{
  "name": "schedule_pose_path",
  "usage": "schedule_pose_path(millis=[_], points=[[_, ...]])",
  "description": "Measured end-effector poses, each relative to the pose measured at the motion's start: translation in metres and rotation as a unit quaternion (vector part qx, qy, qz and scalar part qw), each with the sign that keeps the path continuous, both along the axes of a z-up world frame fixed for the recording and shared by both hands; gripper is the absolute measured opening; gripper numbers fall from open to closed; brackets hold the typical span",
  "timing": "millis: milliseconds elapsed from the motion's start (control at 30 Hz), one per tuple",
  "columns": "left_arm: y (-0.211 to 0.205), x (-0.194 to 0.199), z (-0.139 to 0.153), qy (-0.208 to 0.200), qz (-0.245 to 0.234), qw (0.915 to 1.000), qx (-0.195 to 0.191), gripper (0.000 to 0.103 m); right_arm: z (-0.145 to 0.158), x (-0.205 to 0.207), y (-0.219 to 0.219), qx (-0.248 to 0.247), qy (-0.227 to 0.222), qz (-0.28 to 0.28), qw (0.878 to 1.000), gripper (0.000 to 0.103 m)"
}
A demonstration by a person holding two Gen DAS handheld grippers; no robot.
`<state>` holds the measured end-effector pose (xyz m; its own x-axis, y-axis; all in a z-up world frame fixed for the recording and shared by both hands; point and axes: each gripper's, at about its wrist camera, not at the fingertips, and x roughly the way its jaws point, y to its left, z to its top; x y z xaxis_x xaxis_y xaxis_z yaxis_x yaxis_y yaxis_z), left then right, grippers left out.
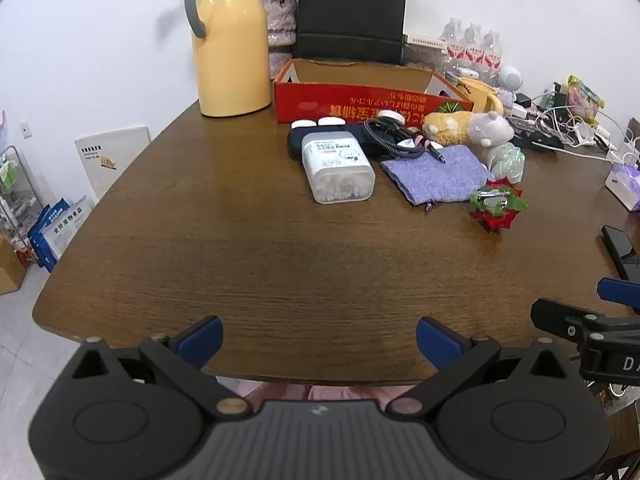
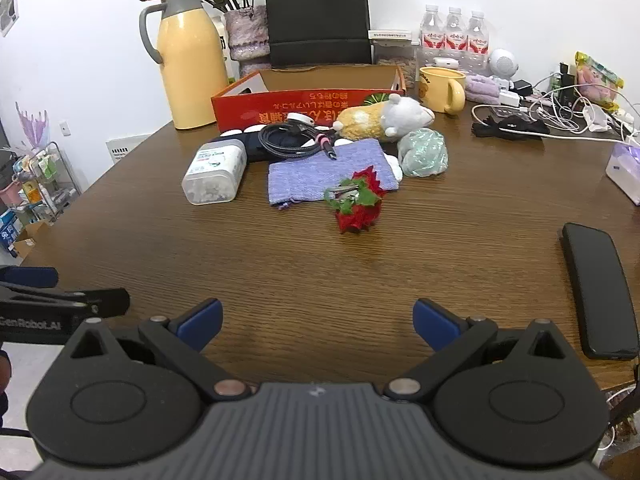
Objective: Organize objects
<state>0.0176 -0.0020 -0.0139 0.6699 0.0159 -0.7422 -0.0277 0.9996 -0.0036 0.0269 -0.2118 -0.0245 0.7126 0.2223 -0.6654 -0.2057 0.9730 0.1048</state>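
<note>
Both grippers hover over the near edge of the brown wooden table [image 1: 200, 240]. The left gripper [image 1: 319, 338] has its blue pads spread wide, and nothing is between them. The right gripper [image 2: 316, 322] is also spread wide and holds nothing.

The objects to organize lie in a loose group at the far middle of the table, well apart from both grippers. A clear plastic container [image 1: 338, 166] with a white label lies on its side, filled with small pieces. Behind it is a dark case [image 1: 294, 142] with white round caps [image 1: 303, 124] beside it. A coiled black cable [image 2: 288, 140] rests partly on a purple cloth pouch [image 2: 320, 176]. A red and green flower decoration [image 2: 356, 204] with a metal clip lies at the front corner of the pouch. Just behind are a yellow and grey plush toy [image 2: 384, 118] and a pale green crumpled bundle [image 2: 424, 152].

An open red cardboard box [image 1: 360, 100] stands behind the group. To its left stands a yellow thermos jug [image 1: 230, 48], and a black paper bag [image 1: 352, 12] is at the wall. A black phone [image 2: 600, 292] lies near the right edge of the table.
</note>
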Motion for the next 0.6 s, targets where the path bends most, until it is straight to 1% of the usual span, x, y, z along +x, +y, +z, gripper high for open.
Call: schedule_pose_path(millis=[133, 300, 600], points=[[-0.004, 0.003, 0.0, 0.001, -0.003, 1.0, 0.007, 0.103, -0.002, 0.001, -0.002, 0.005, 0.002, 0.008, 1.0, 0.103], [-0.008, 0.011, -0.003, 0.012, -0.013, 0.9998, 0.009, 0.103, -0.008, 0.008, -0.006, 0.013, 0.015, -0.001, 1.0, 0.103], [-0.007, 0.012, -0.004, 0.011, -0.014, 0.9998, 0.006, 0.103, -0.008, 0.008, -0.004, 0.002, 0.016, -0.004, 1.0, 0.103]])
